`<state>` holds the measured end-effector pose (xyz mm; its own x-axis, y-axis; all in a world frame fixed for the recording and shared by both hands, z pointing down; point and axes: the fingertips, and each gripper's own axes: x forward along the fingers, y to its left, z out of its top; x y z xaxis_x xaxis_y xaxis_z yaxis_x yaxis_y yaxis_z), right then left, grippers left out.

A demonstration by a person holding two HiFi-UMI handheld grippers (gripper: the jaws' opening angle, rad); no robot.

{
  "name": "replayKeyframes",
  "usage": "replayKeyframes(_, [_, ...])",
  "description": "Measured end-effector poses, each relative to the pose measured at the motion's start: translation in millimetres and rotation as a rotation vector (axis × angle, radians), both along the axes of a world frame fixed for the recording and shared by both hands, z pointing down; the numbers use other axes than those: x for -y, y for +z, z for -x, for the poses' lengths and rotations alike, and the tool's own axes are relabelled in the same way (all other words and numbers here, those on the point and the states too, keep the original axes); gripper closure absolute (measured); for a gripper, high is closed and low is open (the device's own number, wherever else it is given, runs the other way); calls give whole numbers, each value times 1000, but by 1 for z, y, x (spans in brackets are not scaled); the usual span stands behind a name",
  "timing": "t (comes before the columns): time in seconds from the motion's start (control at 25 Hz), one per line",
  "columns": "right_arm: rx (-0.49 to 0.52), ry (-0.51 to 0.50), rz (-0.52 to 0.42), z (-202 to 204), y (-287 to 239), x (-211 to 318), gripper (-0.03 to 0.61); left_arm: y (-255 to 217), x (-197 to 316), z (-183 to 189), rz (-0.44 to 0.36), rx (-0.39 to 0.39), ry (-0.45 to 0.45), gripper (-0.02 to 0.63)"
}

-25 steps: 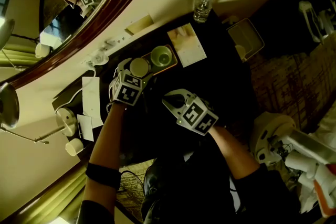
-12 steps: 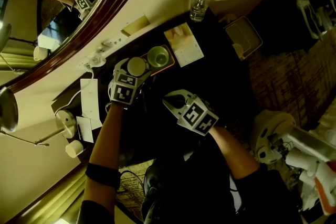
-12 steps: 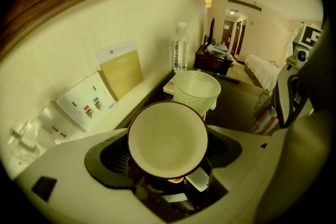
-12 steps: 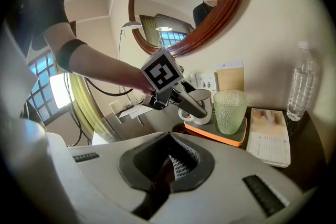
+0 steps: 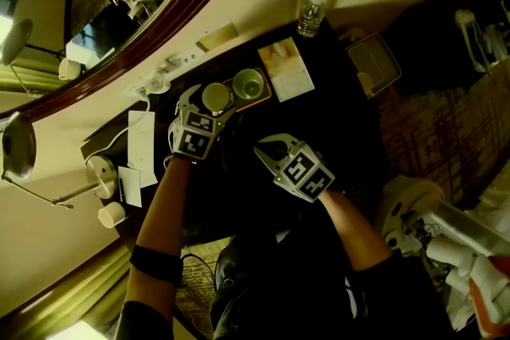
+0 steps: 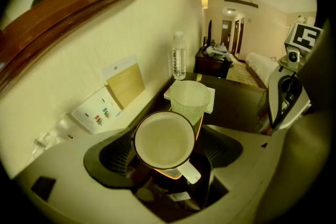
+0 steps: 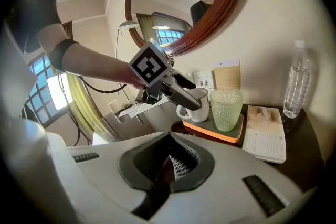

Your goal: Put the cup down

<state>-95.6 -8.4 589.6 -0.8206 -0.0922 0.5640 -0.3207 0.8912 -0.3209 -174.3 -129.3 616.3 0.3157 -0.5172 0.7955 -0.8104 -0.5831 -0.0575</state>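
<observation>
your left gripper (image 5: 213, 103) stands open around the white ceramic mug with a side handle (image 6: 164, 141). its jaws have just eased a little wider. the left pad looks close against the mug wall, and a sliver of tray shows between the mug and the right pad, so i judge nothing is being squeezed. the mug sits upright between the jaws on the grey tray with an orange edge (image 7: 210, 132), and its handle points back towards the gripper's throat, a bit to the right. just beyond the mug, ahead of the fingertips, stands the green dimpled glass tumbler (image 7: 226, 107), on the same tray and very near it. your right gripper (image 7: 175, 164) is closed on nothing and held well back from the tray.

expect the mug to be rigid, glazed and a bit slick, moderately heavy for its size, and liable to chip on a hard knock. it looks empty. if you must take it again, pinch across the round body below the rim, clear of the handle. the set-down looks done. draw back along the gripper's own line so neither jaw drags the mug into the tumbler.
</observation>
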Motion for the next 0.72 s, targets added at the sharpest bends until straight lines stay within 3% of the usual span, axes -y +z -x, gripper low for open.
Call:
replayKeyframes(0.16, [-20,-18,-11,-7,-13,-4,578,-29,-19,3,-22,12,-57,196])
replayKeyframes(0.28, [-26,-25,-27,-16,-27,-5,578,-53,-40,-2,-37,-37,-86,223])
replayKeyframes(0.44, [-25,-24,-55,-27,-49,3,578,-89,-61,-7,-116,-79,-135,403])
replayKeyframes(0.64, [-36,-45,-82,-39,-68,2,578,-129,-97,-5,-211,-116,-237,579])
replayKeyframes(0.72, [-37,-44,-102,-42,-72,7,578,-145,-107,-1,-254,-138,-279,609])
